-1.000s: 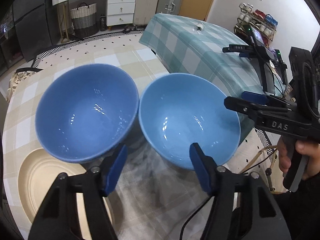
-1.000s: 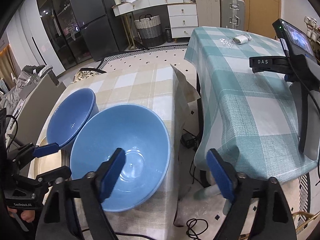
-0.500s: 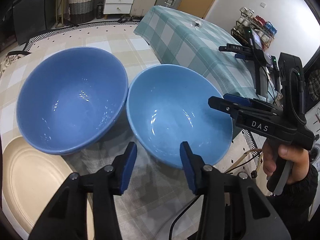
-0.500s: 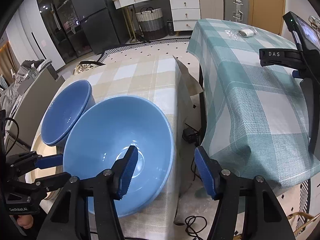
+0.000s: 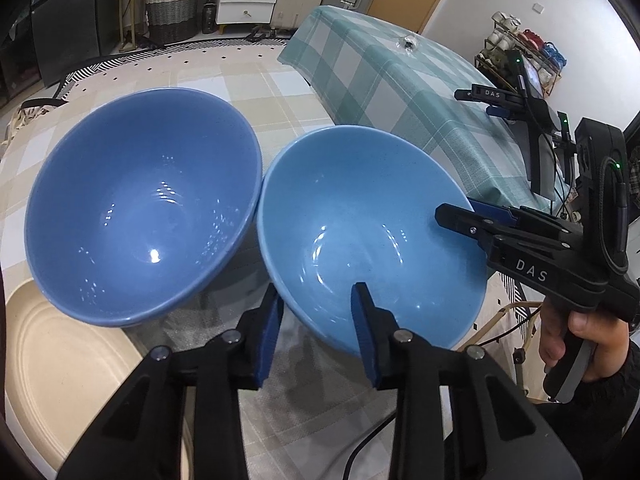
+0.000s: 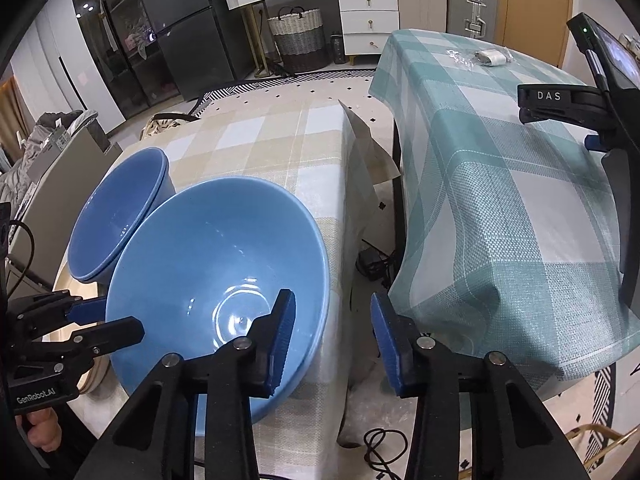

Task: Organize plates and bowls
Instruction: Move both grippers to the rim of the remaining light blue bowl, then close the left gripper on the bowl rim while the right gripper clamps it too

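Two bowls stand side by side on the beige checked table (image 5: 280,92). The darker blue bowl (image 5: 140,204) is on the left, the lighter blue bowl (image 5: 368,236) on the right. My left gripper (image 5: 318,332) has the lighter bowl's near rim between its closing jaws, one finger inside and one outside, with a gap still showing. My right gripper (image 6: 334,336) straddles the lighter bowl (image 6: 216,280) at its right rim in the same way, jaws closing and not pressing. A cream plate (image 5: 60,360) lies partly under the darker bowl (image 6: 116,216). Each gripper shows in the other's view, right gripper (image 5: 468,210) and left gripper (image 6: 108,318).
A teal checked table (image 6: 500,200) stands close on the right, across a narrow gap with cables (image 6: 372,264) on the floor. A spare gripper on a stand (image 6: 560,100) sits on that table. A woven basket (image 6: 300,36), drawers and suitcases line the far wall.
Both grippers' jaws have narrowed steadily around the lighter bowl's rim. The left wrist view has drawn slightly closer to the bowls. Neither bowl has shifted.
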A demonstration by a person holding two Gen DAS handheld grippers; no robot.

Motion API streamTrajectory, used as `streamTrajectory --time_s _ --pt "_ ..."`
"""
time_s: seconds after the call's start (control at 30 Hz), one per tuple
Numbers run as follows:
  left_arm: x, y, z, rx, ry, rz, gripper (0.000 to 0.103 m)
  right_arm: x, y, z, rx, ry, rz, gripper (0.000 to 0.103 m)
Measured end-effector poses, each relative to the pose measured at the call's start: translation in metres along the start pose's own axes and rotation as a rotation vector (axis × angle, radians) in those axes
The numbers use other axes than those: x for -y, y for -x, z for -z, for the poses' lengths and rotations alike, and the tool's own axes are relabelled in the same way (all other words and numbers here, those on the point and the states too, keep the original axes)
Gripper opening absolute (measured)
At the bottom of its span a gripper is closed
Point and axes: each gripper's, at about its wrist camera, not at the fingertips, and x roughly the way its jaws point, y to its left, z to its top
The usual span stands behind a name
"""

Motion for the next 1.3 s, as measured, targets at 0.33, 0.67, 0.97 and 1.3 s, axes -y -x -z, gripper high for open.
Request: streamTrajectory --time_s 0.33,0.67,0.97,1.3 --pt "0.001 -0.003 -0.002 0.009 -0.02 -0.035 0.024 -0.011 -0.003 0.001 -0.005 0.045 0.004 0.017" --pt "0.011 -0.006 0.0 0.017 -0.069 -0.091 0.023 -0.014 0.002 0.004 0.004 0.07 0.034 0.015" --pt "0.016 -0.001 -0.002 0.039 -0.084 -0.079 0.023 -0.013 0.017 0.003 0.033 0.056 0.051 0.015" --pt "0.024 0.031 -0.009 0.124 -0.107 -0.062 0.023 -0.018 0.052 -0.001 0.107 0.051 0.072 0.015"
